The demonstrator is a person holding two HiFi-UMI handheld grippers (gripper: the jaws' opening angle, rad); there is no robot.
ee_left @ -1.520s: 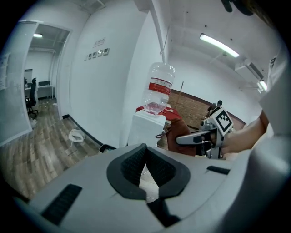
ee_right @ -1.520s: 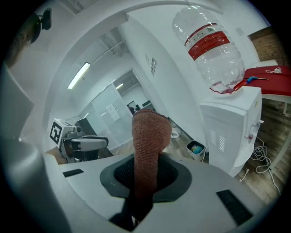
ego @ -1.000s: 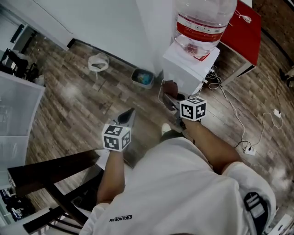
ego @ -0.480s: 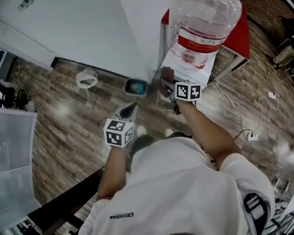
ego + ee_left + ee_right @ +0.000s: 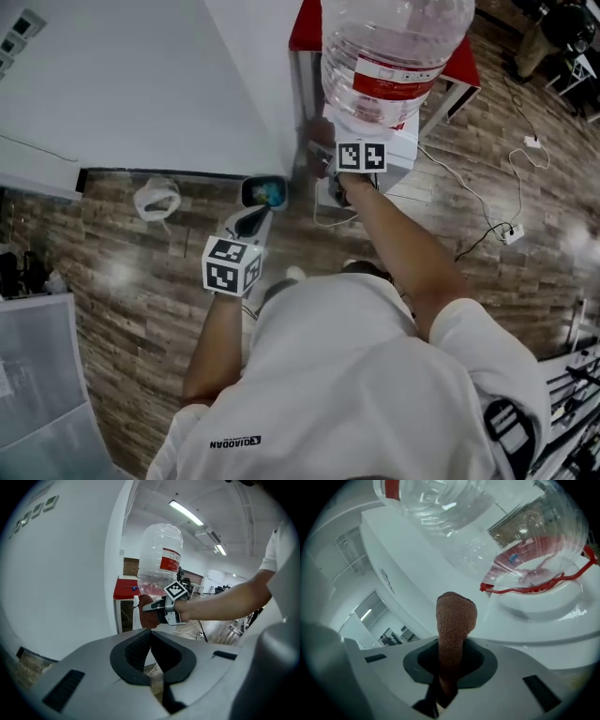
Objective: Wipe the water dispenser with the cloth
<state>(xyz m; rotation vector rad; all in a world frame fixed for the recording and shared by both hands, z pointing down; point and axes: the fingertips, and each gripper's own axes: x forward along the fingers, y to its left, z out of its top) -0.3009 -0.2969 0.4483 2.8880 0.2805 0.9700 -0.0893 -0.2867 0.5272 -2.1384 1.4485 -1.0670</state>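
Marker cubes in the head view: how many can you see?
2. One marker cube sits on the left gripper, over the floor; the other on the right gripper, which holds the brown cloth by the water dispenser. None looks hidden.

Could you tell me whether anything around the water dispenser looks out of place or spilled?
No spill shows. Loose white cables trail over the floor right of the water dispenser to a power strip, a possible trip hazard. The right gripper grips the cloth by the dispenser's top.
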